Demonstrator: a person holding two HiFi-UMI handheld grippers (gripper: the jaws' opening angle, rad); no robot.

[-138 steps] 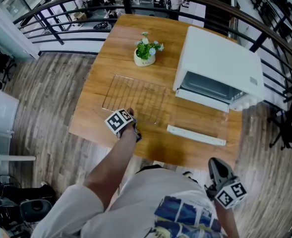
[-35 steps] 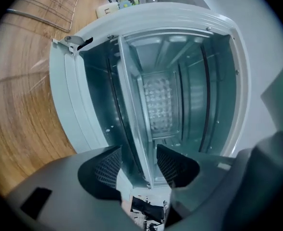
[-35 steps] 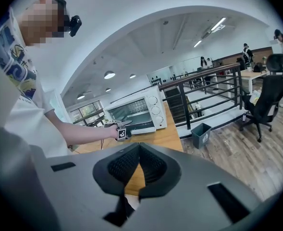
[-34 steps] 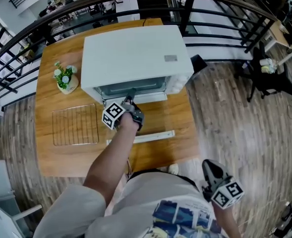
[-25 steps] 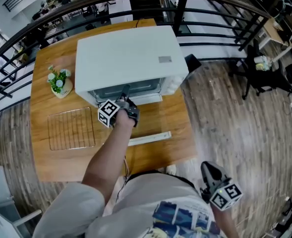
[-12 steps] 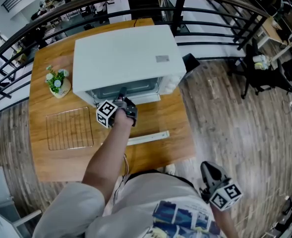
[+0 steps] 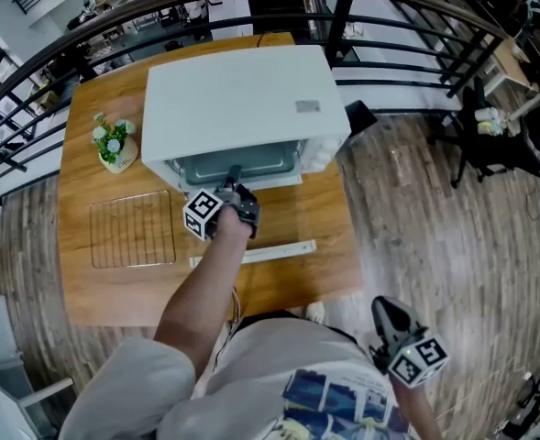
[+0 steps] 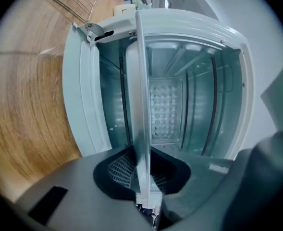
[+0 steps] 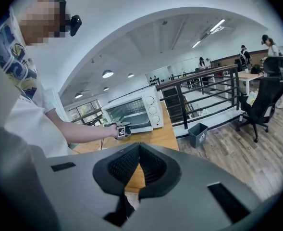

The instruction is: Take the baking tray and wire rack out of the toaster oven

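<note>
The white toaster oven (image 7: 242,108) stands at the table's back with its glass door folded down flat and the door handle (image 7: 251,252) nearest me. My left gripper (image 7: 233,176) reaches into the oven mouth. In the left gripper view, which is rolled sideways, the baking tray (image 8: 142,105) shows edge-on as a thin pale plate running from the jaws into the oven. The left gripper (image 8: 142,154) has just been closing and is shut on the tray's front rim. The wire rack (image 7: 132,230) lies flat on the table to the left. My right gripper (image 7: 393,324) hangs low beside me, shut and empty.
A small potted plant (image 7: 114,145) stands left of the oven, behind the rack. A black railing (image 7: 389,26) curves round the wooden table (image 7: 325,236). Wooden floor and an office chair (image 7: 490,136) are at the right. The right gripper view shows the oven (image 9: 131,112) from the side.
The left gripper left the wire rack lying on the table and went to the oven mouth. Over the last second it has stayed there. The right gripper has not moved.
</note>
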